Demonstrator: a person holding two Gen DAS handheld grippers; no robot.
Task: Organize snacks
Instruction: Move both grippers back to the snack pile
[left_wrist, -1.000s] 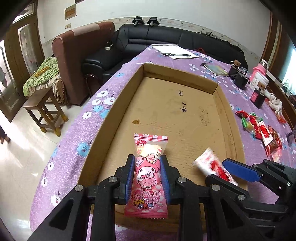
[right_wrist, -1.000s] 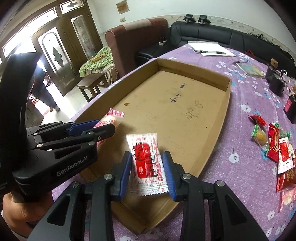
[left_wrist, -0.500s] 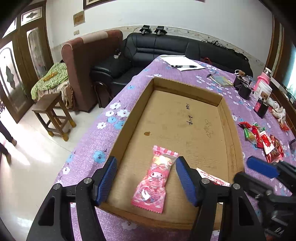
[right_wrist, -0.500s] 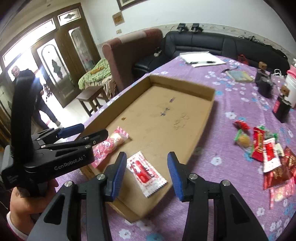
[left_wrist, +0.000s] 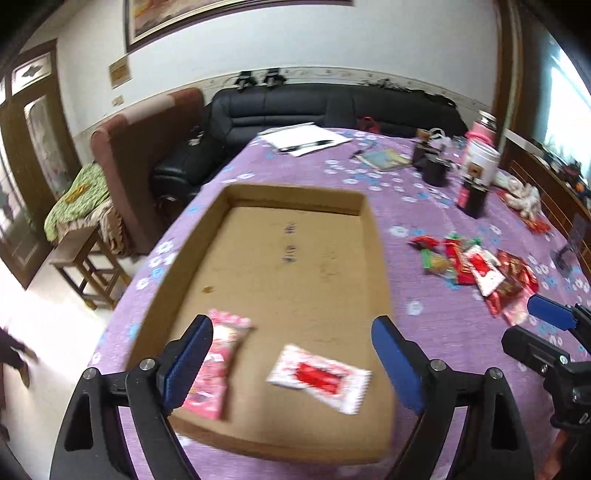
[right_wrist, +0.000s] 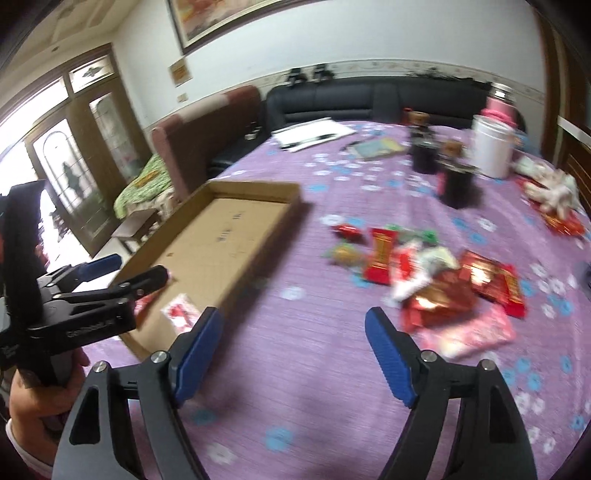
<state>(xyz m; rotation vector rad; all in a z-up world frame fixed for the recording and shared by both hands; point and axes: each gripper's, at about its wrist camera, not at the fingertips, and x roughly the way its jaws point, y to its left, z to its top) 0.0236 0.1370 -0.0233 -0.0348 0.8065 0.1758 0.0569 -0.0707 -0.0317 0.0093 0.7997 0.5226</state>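
Now both jaws opening, empty, above tray (left_wrist: 376, 236) edge.

Left wrist view: looking forward and down along its jaws from just above the near end of the cardboard tray (left_wrist: 376, 258), sofa (left_wrist: 332, 107) beyond. Right wrist view: sitting further right, facing the same way, looking down on the purple tabletop (right_wrist: 295, 369) near the snack pile (right_wrist: 436, 273). Both views are sharing the tray, the pile and the far tabletop; each is catching the other gripper at its edge.
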